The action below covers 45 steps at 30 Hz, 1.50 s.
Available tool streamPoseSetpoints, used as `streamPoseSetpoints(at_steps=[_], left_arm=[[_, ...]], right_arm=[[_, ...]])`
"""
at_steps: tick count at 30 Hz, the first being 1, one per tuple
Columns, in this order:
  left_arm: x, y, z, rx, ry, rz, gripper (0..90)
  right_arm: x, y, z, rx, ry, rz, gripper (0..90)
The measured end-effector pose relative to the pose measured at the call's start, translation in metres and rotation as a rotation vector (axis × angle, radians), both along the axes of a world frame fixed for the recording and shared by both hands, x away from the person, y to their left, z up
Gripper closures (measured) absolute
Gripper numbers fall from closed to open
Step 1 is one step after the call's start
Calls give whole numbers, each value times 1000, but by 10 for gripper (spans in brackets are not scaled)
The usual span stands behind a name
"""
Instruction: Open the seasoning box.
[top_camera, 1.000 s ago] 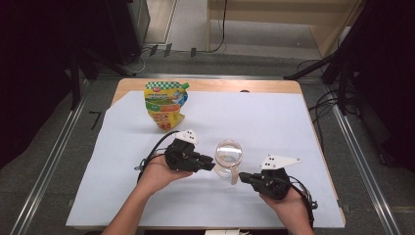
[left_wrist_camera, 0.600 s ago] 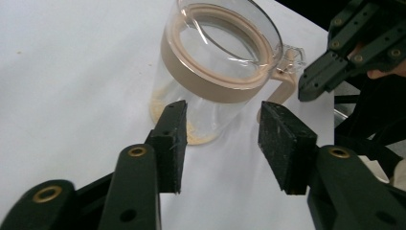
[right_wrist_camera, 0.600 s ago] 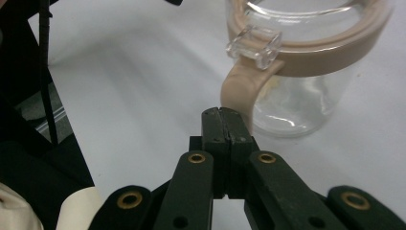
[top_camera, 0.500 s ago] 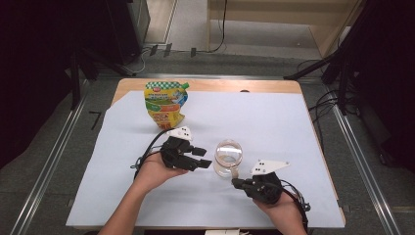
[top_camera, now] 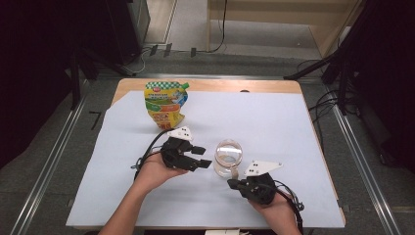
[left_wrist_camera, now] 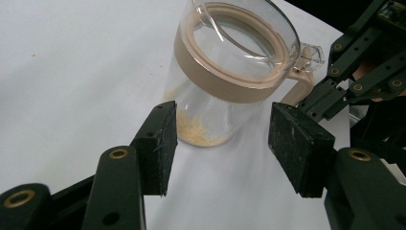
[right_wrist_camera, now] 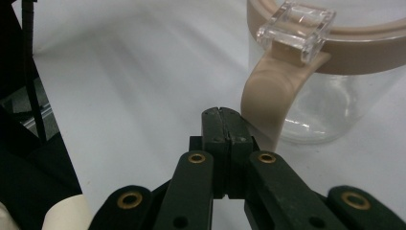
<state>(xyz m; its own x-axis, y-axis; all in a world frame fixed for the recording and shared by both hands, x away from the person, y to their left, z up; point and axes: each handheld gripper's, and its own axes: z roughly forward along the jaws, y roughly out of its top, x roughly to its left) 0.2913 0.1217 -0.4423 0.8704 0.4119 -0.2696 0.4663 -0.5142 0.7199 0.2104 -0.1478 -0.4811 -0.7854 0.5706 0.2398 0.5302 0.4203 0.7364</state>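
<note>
Leftward has slid the clenched right hand-held gripper (right_wrist_camera: 223, 120); the left hand-held gripper (left_wrist_camera: 220, 139), released, flanks the jar (left_wrist_camera: 230, 72).

I see a wooden table (top_camera: 205, 86) in the middle of the high view, nearly all of it covered by a pale blue-white sheet (top_camera: 274, 122); bare wood shows as a strip along the far edge and at the upper left corner. On the sheet, up and left of center, I see a colourful refill pouch (top_camera: 165, 104) standing upright. Below and right of it, near the center of the frame, I see a clear jar (top_camera: 228, 157) with a tan rim and handle standing upright on the sheet, a little pale grainy stuff at its bottom. Pouch and jar stand well apart.
</note>
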Motion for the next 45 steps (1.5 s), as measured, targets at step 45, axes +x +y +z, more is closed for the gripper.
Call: streamPoseSetpoints(at_steps=[45], left_arm=[[1, 0, -5, 12, 8, 6, 428]], right_arm=[[53, -61, -8, -18, -27, -295, 900]])
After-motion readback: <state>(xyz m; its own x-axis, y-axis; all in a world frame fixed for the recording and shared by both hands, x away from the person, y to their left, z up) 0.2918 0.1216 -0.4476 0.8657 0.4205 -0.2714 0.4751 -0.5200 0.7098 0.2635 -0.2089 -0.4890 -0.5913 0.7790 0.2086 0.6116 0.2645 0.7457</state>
